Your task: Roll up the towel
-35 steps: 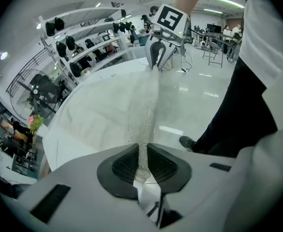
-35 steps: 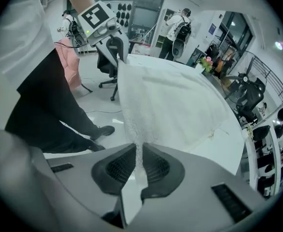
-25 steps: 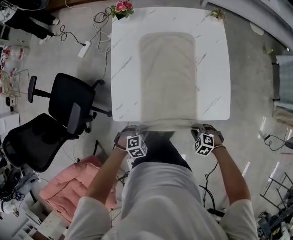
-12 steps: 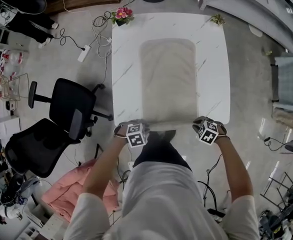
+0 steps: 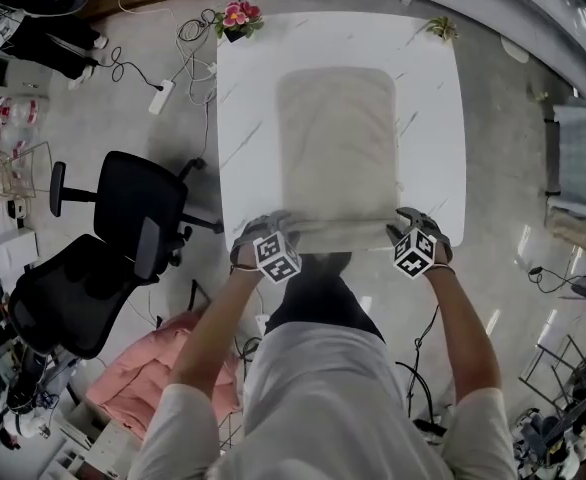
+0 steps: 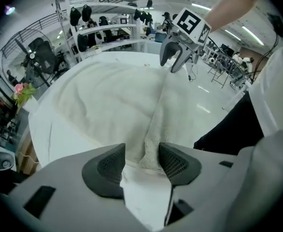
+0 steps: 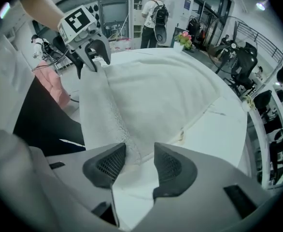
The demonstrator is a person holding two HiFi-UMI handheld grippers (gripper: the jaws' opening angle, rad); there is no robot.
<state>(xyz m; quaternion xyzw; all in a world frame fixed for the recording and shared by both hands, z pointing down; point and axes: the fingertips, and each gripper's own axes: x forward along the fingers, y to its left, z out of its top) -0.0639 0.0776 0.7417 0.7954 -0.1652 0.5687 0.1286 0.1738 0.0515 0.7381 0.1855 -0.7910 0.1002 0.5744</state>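
Note:
A beige towel (image 5: 338, 143) lies flat along the white marble table (image 5: 433, 118). Its near end is turned over into a thick fold (image 5: 338, 234) across the table's near edge. My left gripper (image 5: 276, 230) stands over the fold's left end and my right gripper (image 5: 405, 228) over its right end, both pointing steeply down. In the left gripper view the jaws (image 6: 141, 162) have just been opening, with a ridge of towel (image 6: 151, 129) loose between the pads. The right gripper's jaws (image 7: 139, 166) have also just been opening, and the towel's edge (image 7: 127, 144) lies slack between them.
A pot of pink flowers (image 5: 237, 16) stands at the table's far left corner and a small plant (image 5: 439, 30) at the far right. Two black office chairs (image 5: 138, 203) and a pink cushion (image 5: 138, 368) are on the floor to the left, with cables and a power strip (image 5: 160, 98).
Both hands have moved forward from beyond the table's near edge onto the table, bringing the towel's near end up and over into a fold.

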